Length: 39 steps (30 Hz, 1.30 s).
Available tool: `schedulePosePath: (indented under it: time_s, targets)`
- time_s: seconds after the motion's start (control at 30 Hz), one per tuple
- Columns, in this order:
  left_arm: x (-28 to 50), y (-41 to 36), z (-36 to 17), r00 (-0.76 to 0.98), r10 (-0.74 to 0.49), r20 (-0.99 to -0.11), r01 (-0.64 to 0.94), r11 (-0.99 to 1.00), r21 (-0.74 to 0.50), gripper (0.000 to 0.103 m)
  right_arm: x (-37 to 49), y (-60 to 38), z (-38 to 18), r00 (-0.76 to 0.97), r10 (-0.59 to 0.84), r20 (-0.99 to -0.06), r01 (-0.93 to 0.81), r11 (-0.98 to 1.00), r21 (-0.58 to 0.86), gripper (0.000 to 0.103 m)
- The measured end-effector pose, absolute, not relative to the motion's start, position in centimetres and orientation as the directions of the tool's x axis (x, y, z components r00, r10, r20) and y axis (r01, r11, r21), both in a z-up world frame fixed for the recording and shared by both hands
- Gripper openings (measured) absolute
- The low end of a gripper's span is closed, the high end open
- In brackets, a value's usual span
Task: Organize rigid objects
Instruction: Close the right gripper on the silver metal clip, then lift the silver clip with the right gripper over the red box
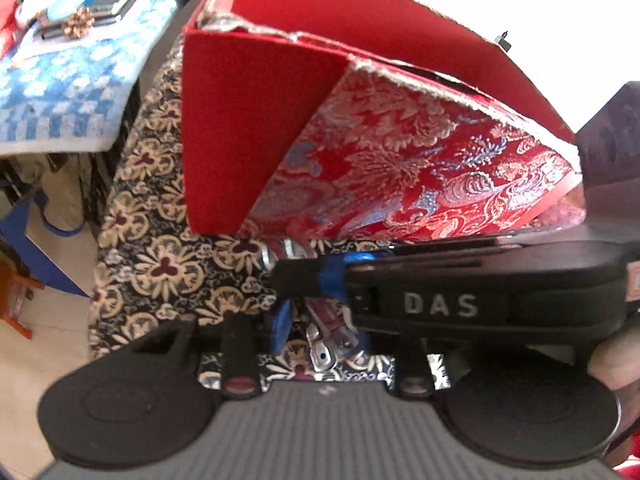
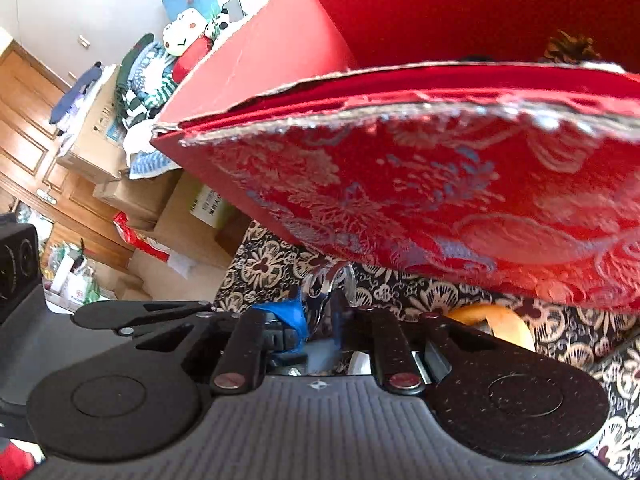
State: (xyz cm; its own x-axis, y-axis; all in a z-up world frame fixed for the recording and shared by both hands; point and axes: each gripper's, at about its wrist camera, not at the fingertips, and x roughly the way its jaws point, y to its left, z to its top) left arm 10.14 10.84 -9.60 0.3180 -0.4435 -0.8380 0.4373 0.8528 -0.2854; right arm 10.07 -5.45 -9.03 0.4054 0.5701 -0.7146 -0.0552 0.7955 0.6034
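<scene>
Both jaws had closed on small metal items: the left hand-held gripper (image 1: pixel 320 320) on a red-handled metal tool (image 1: pixel 328 332), the right hand-held gripper (image 2: pixel 320 312) on a shiny metal piece (image 2: pixel 324 280) (identity unclear). Both sat on the patterned desk (image 1: pixel 160 264) just before the red box (image 1: pixel 256 128); lifting straight should have cleared its rim.

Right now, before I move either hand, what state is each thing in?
red box: open, its brocade flap tilted forward
metal tool: pinched by both grippers
left gripper: shut on the metal tool
right gripper: shut on the metal tool's shiny end
pine cone: inside the red box
</scene>
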Motion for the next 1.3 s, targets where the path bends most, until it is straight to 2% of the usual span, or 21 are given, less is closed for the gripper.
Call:
schedulePosePath:
  time_s: [0.07, 0.4, 0.8, 0.93, 1.1, 1.3]
  targets:
    - [9.7, 10.8, -9.2, 0.315, -0.439, -0.842, 0.448, 0.850, -0.276, 0.008, 9.5, -5.9, -8.6, 0.414, 0.584, -0.699, -0.058, 0.783, 0.619, 0.000]
    - [6.0, 8.8, -5.0, 0.334, -0.502, -0.798, 0.564, 0.785, -0.257, 0.008, 6.5, -9.1, -5.1, 0.500, 0.595, -0.630, -0.055, 0.747, 0.662, 0.000]
    - [5.6, 4.5, 4.0, 0.370, -0.661, -0.653, 0.735, 0.638, -0.229, 0.008, 7.2, -14.2, 3.1, 0.679, 0.530, -0.508, -0.126, 0.767, 0.630, 0.000]
    - [7.1, 2.5, 6.7, 0.431, -0.663, -0.612, 0.759, 0.634, -0.153, 0.008, 9.9, -15.3, 4.8, 0.713, 0.521, -0.470, -0.172, 0.779, 0.602, 0.000]
    - [10.9, 1.3, 8.0, 0.466, -0.653, -0.597, 0.740, 0.657, -0.140, 0.008, 14.3, -16.4, 4.5, 0.690, 0.554, -0.467, -0.195, 0.762, 0.617, 0.000]
    - [15.8, 0.8, 5.9, 0.489, -0.575, -0.656, 0.685, 0.718, -0.119, 0.008, 19.5, -16.2, 1.7, 0.598, 0.604, -0.527, -0.174, 0.739, 0.651, 0.000]
